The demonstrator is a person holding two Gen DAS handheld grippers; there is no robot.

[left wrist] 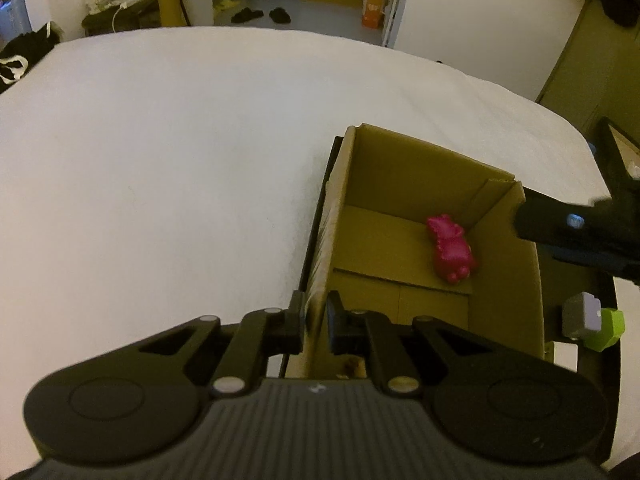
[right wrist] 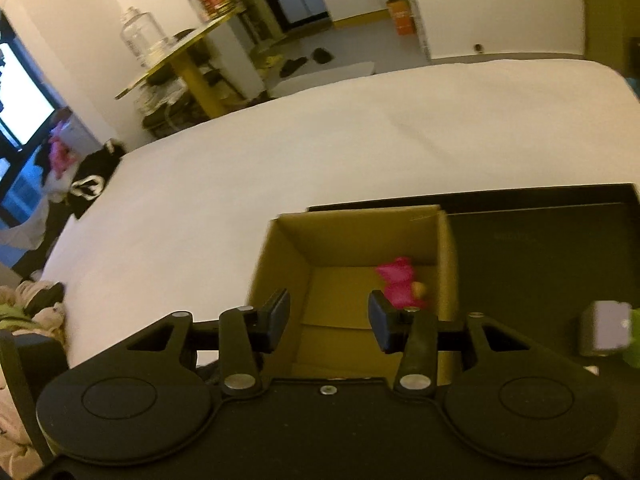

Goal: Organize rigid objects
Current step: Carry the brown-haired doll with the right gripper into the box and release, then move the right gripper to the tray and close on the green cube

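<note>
Left wrist view: the left gripper (left wrist: 314,322) is clamped on the left wall of an open cardboard box (left wrist: 408,160), one finger outside the wall and one inside. The box stands on a white bed sheet (left wrist: 160,160), with a dark flat tray (left wrist: 316,216) showing under its left edge. A pink toy animal (left wrist: 452,250) lies on the box floor toward 2 o'clock from the gripper, near the far right corner. At 3 o'clock the right gripper's black body (blurred) reaches over the box's right wall. Below it, outside the box, a grey block (left wrist: 582,316) touches a green block (left wrist: 608,328).

Right wrist view: the right gripper (right wrist: 330,322) hangs above the open box (right wrist: 360,220); its jaws stand apart with nothing between them. The pink toy (right wrist: 398,282) lies on the floor of the box at 1 o'clock from the gripper, against the right wall; a small tan part shows at its right side (what it is cannot be told). The dark tray (right wrist: 540,248) spreads to the right of the box, and the grey block (right wrist: 604,332) and green block (right wrist: 634,344) sit on it at 3 o'clock.
</note>
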